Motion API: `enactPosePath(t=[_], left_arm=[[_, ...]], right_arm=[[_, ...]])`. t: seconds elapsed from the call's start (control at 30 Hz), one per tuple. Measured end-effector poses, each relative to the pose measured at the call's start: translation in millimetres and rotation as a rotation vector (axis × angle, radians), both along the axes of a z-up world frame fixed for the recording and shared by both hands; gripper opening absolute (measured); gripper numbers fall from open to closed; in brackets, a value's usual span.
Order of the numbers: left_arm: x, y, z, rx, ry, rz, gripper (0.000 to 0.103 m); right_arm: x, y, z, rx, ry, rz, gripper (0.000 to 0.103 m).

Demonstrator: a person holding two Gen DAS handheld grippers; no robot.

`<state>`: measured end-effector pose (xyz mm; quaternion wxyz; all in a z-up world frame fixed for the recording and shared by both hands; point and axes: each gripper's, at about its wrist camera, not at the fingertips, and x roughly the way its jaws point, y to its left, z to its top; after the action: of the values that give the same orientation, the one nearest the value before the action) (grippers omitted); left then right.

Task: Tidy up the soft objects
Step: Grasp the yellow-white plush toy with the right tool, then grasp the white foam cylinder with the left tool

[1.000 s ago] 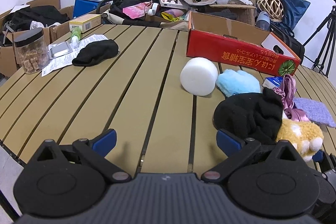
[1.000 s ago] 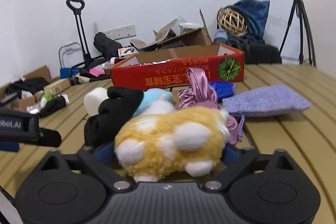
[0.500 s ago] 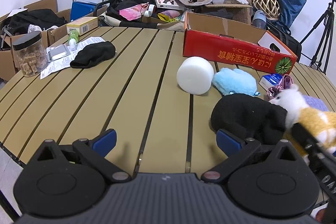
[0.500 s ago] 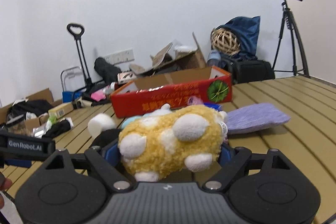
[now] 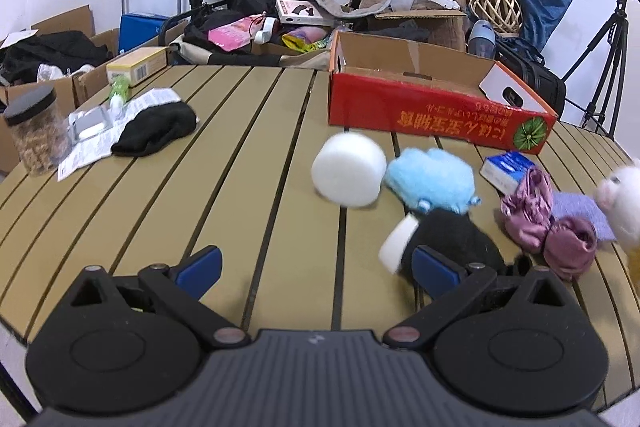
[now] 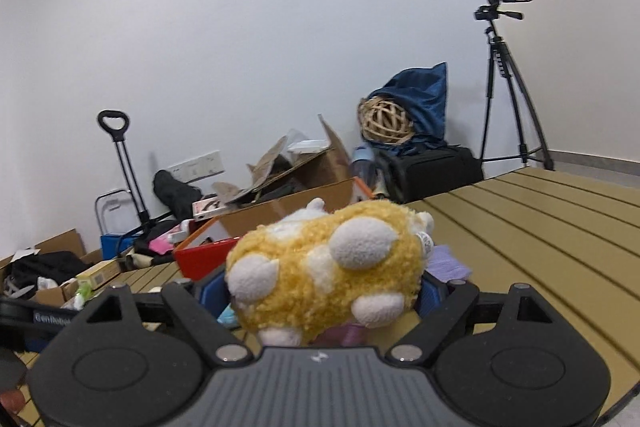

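My right gripper [image 6: 320, 293] is shut on a yellow-and-white plush toy [image 6: 328, 267], held up off the table with its blue pads pressed into both sides. In the left wrist view only the plush's white head [image 5: 618, 199] shows, at the right edge. My left gripper [image 5: 318, 265] is open and empty, low over the slatted table [image 5: 248, 195]. Ahead of it lie a white foam cylinder [image 5: 347, 169], a blue fluffy item [image 5: 432, 179], a black soft item [image 5: 456, 239] with a white piece beside it, a pink satin scrunchie [image 5: 544, 223] and a purple cloth [image 5: 580, 209]. A black hat [image 5: 156, 129] lies far left.
An open red cardboard box [image 5: 432, 107] stands at the table's back right, a small blue pack [image 5: 506, 167] before it. A jar [image 5: 34, 131], papers and a small bottle sit at the left edge. Cluttered boxes, bags and a tripod [image 6: 504, 87] stand behind the table.
The right gripper has lifted the plush off the pile and carried it up and to the right. The black soft item it lay against is now uncovered. The left gripper shifted slightly.
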<state>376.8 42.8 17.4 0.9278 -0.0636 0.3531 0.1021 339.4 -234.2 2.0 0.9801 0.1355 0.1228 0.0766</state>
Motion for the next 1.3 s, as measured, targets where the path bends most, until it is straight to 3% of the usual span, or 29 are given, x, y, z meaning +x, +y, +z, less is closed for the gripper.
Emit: enactPosePath(t=[0.47,0.93,1.1,1.17,1.23,1.3], left_arm=[[90,-6,-12,0.099,0.074,-0.036,0.103],[116,-5,-25,0.121,0.071,-0.033,0.102],[117,-8,-28,0.140,0.069,-0.048,0.087],[117,-8,-28,0.136,0.069,-0.057,0.070],[118,-7,-28,0.120,0.077,-0.071,0.060],[116,-8,-28,0.137,0.067,-0.063,0.059]], right_arm=[[10,-56,-10,-0.036,0.020,-0.148,0.087],[19,-62,-20,-0.067,0.049,-0.176,0.087],[21,-59,-22,-0.067,0.055,-0.169,0.087],[21,-59,-21,-0.069,0.055,-0.165,0.087],[21,-58,-21,-0.069,0.055,-0.162,0.087],[20,-60,-21,-0.066,0.056,-0.159,0.087]])
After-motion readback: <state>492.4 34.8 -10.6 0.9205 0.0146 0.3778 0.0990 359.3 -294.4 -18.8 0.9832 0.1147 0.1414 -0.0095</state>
